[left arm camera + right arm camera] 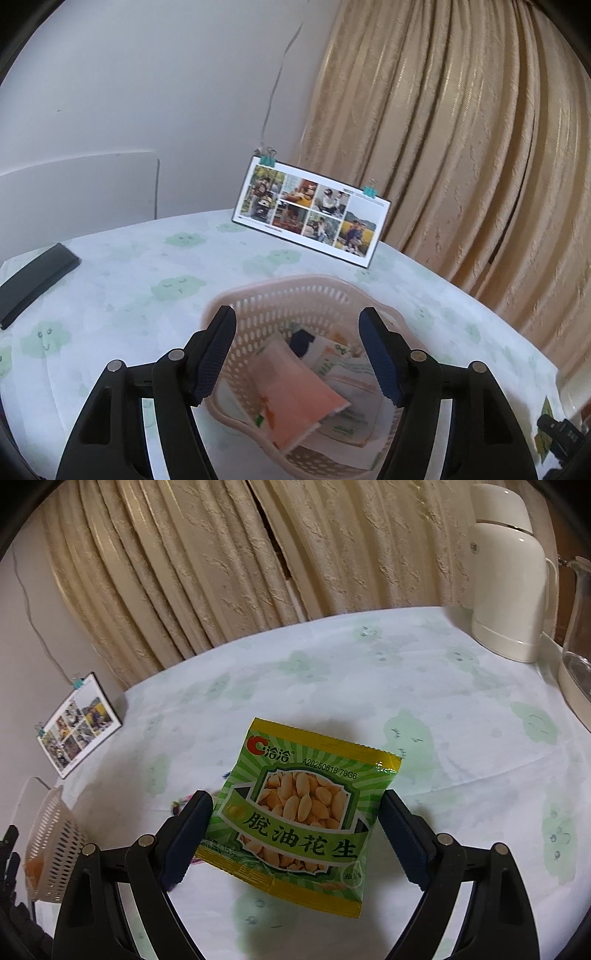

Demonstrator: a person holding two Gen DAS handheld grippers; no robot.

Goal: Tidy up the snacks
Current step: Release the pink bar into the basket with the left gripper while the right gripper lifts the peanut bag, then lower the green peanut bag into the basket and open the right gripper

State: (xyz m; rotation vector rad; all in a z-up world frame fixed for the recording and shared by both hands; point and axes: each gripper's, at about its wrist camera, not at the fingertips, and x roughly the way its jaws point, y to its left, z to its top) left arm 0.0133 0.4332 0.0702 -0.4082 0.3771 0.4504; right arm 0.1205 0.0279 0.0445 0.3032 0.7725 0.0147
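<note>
— Where are we, big picture first?

— Table (424, 686) under both my grippers, cloud-print cloth, curtain behind. Off my right gripper's (295, 830) far right stands a white flask (509, 590); low on its left edge, the pink basket (55, 834).

— And the left side?

— My left gripper (297, 354) hangs over that same basket (295, 291), jaws spread wide with nothing between them. Below it, several packets already lie inside — a pink packet (295, 402) on top. A photo card (310, 210) stands beyond the basket, a black case (33, 277) far off to the left.

— The snack in play?

— The green peanut packet (299, 812), right between my right fingers. Jaws wide, pads at either edge of it; whether they press it, I can't say — it casts a shadow on the cloth, so it looks lifted, but I wouldn't swear to a firm hold.

— So which step?

— I'd call it the pick-up of the next snack, most of the sorting seemingly done. Next calls for a sure pinch, then a swing left to the basket and a drop clear of the rim.
</note>
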